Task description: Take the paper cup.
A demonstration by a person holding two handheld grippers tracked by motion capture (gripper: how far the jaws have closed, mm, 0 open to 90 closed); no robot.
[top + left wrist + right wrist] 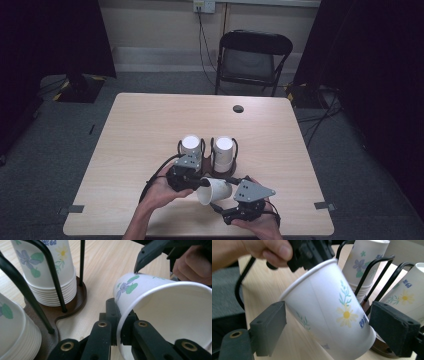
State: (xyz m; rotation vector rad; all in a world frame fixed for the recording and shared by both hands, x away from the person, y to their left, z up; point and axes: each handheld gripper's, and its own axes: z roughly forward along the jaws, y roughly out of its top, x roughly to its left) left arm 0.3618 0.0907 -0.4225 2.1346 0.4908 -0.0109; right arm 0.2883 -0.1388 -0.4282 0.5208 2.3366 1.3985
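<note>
Left gripper view shows the left gripper (117,333) pinching the rim of a paper cup (160,312), held tilted above the table (105,262) beside the cup rack (72,302). Right gripper (327,330) straddles the cup's body, jaws apart. Light, thin and easily crushed, it likely wants a gentle mid-wall squeeze.

Light wood-grain table (140,130) with rounded corners, standing on grey floor. A dark round hole (238,108) sits near the far edge, right of centre. A brown wire-framed cup holder (207,155) rests on the near-centre surface, carrying two stacks of paper cups (191,146), side by side.
</note>
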